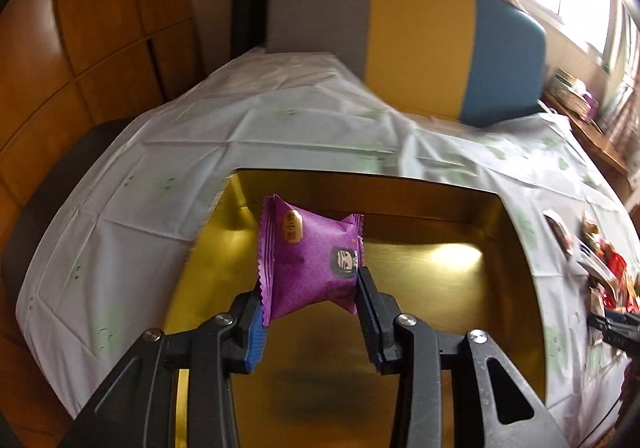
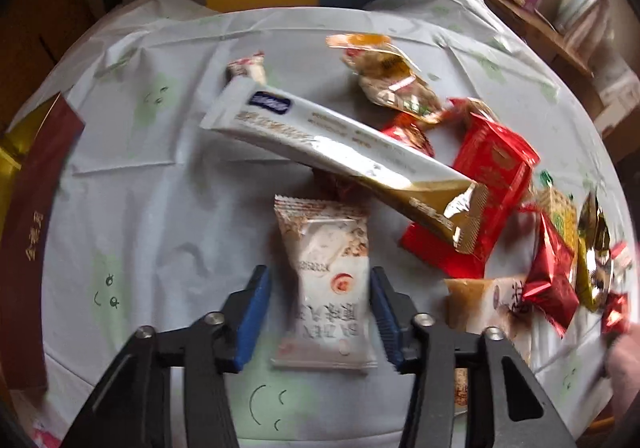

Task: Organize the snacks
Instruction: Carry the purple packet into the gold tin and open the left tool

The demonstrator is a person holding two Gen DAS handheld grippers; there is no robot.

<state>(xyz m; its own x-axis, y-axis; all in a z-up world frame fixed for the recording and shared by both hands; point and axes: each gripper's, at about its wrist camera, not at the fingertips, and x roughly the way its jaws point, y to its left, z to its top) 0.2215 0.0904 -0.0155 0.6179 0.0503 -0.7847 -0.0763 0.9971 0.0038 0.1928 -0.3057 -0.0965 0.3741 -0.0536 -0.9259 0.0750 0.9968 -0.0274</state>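
My left gripper (image 1: 311, 282) is shut on a purple snack packet (image 1: 308, 244), pinching its lower half from both sides. The packet hangs over the inside of a gold box (image 1: 440, 288) on the white tablecloth. In the right wrist view, my right gripper (image 2: 320, 274) points down at a white snack packet (image 2: 324, 248) that lies flat on the cloth. The packet sits between the blue pads (image 2: 256, 300); a gap shows on its left side, so the jaws stand open around it.
A long white and gold bar (image 2: 340, 148), a red packet (image 2: 488, 176) and several shiny wrappers lie in a pile to the right. The box's dark red side (image 2: 28, 248) stands at the left. A grey, yellow and blue chair back (image 1: 420, 40) rises behind the table.
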